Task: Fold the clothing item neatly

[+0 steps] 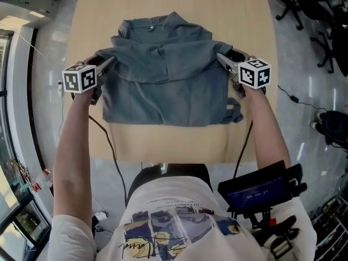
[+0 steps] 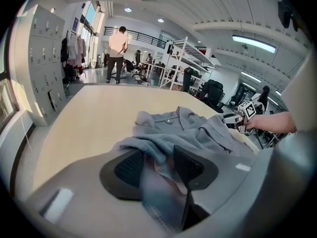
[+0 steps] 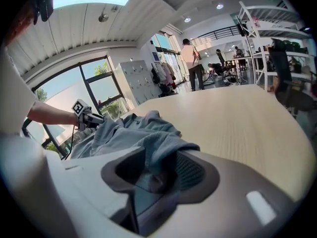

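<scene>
1. Now the grey-blue shirt (image 1: 163, 80) lies on the pale wooden table (image 1: 174, 4), collar end at the far side, hem close to the near edge.
2. Shirt's upper part is bunched and doubled back over the middle, not flat; lower part lies smooth. A small flap of fabric (image 1: 235, 113) sticks out at the near right corner.
3. Left gripper (image 2: 158, 165) is at the shirt's left edge. Jaws stand apart, a fold of shirt lies loosely in the gap, and the pads are not pinching it.
4. Right gripper (image 3: 158, 175) is at the shirt's right edge, mirroring the left. Jaws are wide, the shirt edge drapes between them, no clamp on it.
5. Both grippers sit low, at table level, angled downward and pointing inward toward the cloth.
6. Background in the left gripper view: a person (image 2: 118, 46) standing far off, shelving rack (image 2: 190, 63), lockers (image 2: 44, 48).
</scene>
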Demonstrator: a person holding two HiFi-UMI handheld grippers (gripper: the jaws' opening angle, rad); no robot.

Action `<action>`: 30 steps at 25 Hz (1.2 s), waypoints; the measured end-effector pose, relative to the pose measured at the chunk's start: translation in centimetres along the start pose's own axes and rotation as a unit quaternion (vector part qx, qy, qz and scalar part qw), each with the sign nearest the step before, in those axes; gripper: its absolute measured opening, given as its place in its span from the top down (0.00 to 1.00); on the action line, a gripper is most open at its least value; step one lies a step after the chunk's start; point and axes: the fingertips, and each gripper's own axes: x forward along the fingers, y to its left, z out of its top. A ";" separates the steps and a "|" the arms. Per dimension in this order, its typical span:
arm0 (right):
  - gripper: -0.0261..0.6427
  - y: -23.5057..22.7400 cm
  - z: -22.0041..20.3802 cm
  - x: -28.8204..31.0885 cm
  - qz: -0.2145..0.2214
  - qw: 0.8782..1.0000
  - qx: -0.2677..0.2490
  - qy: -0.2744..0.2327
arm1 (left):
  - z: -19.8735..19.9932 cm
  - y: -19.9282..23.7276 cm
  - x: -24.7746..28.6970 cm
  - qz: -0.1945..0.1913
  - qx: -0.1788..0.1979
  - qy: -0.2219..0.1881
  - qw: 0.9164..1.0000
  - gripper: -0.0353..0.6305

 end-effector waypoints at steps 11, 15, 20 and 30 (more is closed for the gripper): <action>0.70 1.5 -0.6 -4.2 -0.033 0.999 -0.008 -0.021 | -1.2 2.1 -5.4 0.037 -0.021 -0.037 0.998 0.63; 0.70 4.2 -1.1 -5.8 -0.034 0.999 -0.008 -0.037 | -2.1 0.7 -7.8 0.031 -0.011 -0.053 0.998 0.63; 0.70 6.2 -1.8 -6.7 -0.035 0.998 -0.015 -0.045 | -2.0 -1.0 -9.0 0.013 -0.005 -0.076 0.997 0.64; 0.73 17.3 -3.9 -11.6 -0.032 0.996 -0.060 -0.058 | -4.7 -8.1 -17.5 -0.049 0.041 -0.139 0.988 0.71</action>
